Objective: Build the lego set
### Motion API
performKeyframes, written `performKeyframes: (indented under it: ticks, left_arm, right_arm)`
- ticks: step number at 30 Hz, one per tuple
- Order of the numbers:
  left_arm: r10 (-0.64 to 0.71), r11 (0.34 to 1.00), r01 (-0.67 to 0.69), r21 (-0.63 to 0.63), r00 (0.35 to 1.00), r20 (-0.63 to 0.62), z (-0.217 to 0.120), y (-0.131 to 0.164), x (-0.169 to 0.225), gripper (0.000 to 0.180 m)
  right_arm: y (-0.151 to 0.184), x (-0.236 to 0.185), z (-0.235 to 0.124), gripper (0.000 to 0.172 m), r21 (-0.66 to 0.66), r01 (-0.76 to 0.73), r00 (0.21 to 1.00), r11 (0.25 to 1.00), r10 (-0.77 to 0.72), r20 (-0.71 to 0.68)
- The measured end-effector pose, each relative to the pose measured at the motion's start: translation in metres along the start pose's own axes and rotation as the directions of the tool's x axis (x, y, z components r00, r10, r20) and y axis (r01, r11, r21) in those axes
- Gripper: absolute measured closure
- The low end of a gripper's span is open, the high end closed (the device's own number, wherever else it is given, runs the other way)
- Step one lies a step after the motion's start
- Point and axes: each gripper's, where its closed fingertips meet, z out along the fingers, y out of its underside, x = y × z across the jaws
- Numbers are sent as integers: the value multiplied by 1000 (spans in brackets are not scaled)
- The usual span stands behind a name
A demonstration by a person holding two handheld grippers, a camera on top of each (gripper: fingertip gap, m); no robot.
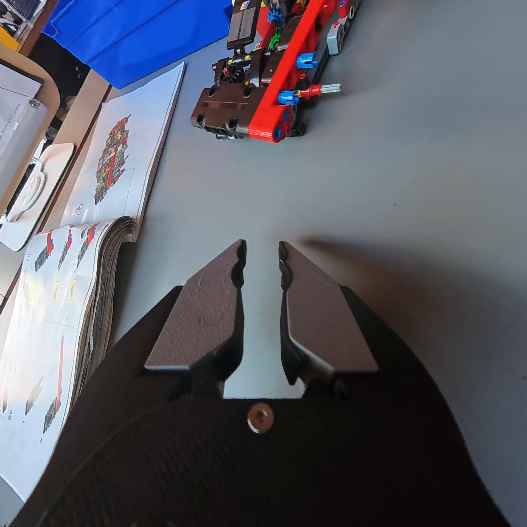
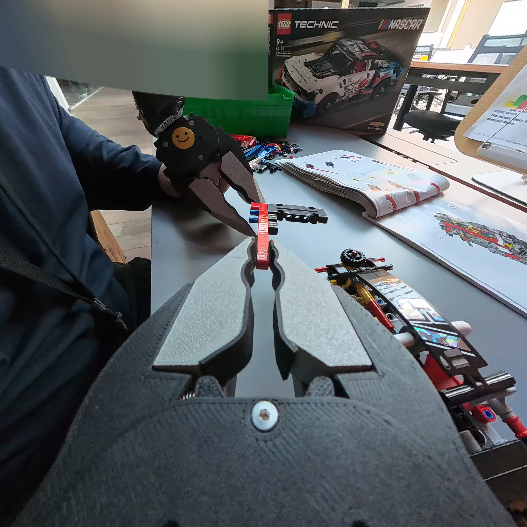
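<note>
The right gripper [image 2: 263,251] pinched one end of a red beam [image 2: 262,228], both wavy-edged pads pressed flat against its smooth plastic sides. The beam ran away from the camera, held clear above the grey table [image 2: 356,236]; at its far end it carried blue pins [image 2: 253,212] on the left and a black holed panel [image 2: 302,215] on the right. Gripping the bare end probably left that fitted end free to work on.

The left gripper [image 1: 262,245] held nothing, its textured fingers [image 1: 228,265] parted over bare tabletop. In the right wrist view it came in from the left with its tips just beside the beam; contact could not be told.

Near right lay a partly built model car [image 2: 413,322], glossy and stickered. Farther right an open instruction booklet [image 2: 370,182] rested flat, likely for reference. Loose parts [image 2: 268,154], a green bin [image 2: 256,117] and the printed set box [image 2: 342,68] stood at the far side.
</note>
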Motion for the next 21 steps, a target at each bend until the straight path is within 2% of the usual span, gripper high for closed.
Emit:
performKeyframes:
  ticks: [6, 11, 14, 18, 21]
  left_arm:
    - [4, 1000, -4, -7, 1000, -9, 1, 1, 0, 162]
    - [-28, 1000, 28, 6, 999, -45, 0, 0, 1, 156]
    - [-101, 994, 105, 19, 983, -156, 0, -4, 7, 139]
    - [-218, 960, 266, 92, 910, -353, -9, -31, 20, 138]
    - [-302, 923, 377, 80, 837, -457, -9, -49, 22, 138]
  right_arm:
    - [0, 1, 0, 167, -1, -9, 1000, 1000, 9, 7]
    - [1, 2, -3, 167, -4, -3, 1000, 1000, 3, -3]
    - [-4, 5, -11, 167, 32, -22, 1000, 999, 22, -9]
    - [0, 3, -20, 167, 20, -32, 999, 999, 32, 5]
    - [7, 1, -25, 167, -16, -9, 1000, 1000, 9, -10]
